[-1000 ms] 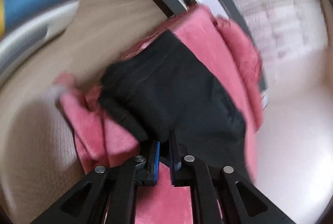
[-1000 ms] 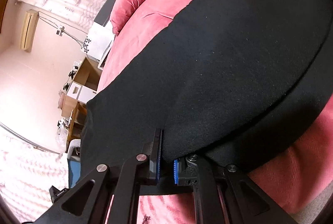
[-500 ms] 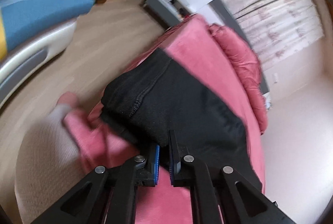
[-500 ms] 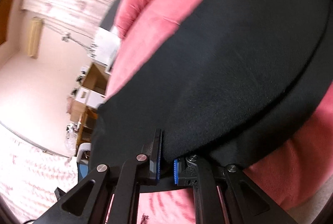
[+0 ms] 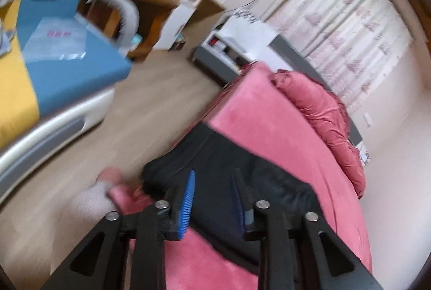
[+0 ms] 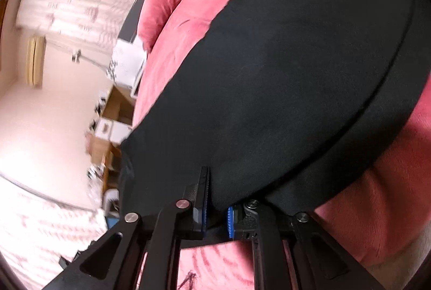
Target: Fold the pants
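Observation:
The black pants [image 5: 229,168] lie folded on a pink bed cover [image 5: 269,123]. In the left wrist view my left gripper [image 5: 212,203] is open, its blue pads apart just above the near edge of the pants, holding nothing. In the right wrist view the pants [image 6: 296,74] fill most of the frame in two stacked layers. My right gripper [image 6: 216,206] is shut on the near edge of the pants, black cloth pinched between its blue pads.
A crumpled pink duvet [image 5: 323,112] lies at the far end of the bed. A blue and yellow mattress [image 5: 54,66] with a white frame stands left across the wooden floor [image 5: 134,114]. A person's foot in a pale sock [image 5: 94,198] is beside the bed.
My left gripper has opened and let go of the pants, and has lifted back a little. My right gripper has stayed shut on the pants edge.

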The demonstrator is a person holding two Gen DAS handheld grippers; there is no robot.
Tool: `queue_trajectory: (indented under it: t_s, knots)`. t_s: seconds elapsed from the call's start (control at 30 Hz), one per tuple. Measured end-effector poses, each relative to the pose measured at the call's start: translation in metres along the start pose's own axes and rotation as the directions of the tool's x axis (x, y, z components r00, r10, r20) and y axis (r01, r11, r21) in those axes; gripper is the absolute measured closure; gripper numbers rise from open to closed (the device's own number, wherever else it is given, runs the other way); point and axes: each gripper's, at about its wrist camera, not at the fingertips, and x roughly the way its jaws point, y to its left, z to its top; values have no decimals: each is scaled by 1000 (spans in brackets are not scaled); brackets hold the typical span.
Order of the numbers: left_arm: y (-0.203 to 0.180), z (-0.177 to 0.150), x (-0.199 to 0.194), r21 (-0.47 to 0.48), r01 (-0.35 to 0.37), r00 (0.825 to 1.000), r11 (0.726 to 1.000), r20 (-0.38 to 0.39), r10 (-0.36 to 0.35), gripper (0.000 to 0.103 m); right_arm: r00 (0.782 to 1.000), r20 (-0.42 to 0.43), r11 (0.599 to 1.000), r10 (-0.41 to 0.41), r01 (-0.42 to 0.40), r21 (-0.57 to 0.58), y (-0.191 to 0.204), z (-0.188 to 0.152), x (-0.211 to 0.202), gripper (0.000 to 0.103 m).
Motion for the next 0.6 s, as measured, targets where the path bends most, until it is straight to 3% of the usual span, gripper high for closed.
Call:
queue_trajectory:
  t_s: [0.1, 0.23, 0.43, 0.6]
  knots:
    - [-32, -4, 12, 135, 54, 997, 989, -54, -47, 71, 997, 74, 999, 13, -16, 35, -6, 8, -14, 75]
    - [-78, -26, 58, 285, 135, 975, 949, -208, -76, 71, 982, 190, 998, 5, -16, 58, -15, 30, -43, 61]
    - [-115, -65, 111, 385, 208, 918, 899, -395, -43, 71, 936, 348, 985, -55, -6, 172, -59, 92, -96, 61]
    - [-113, -87, 123, 428, 157, 899, 890, -435, 51, 71, 905, 407, 965, -124, 14, 263, -99, 133, -126, 62]
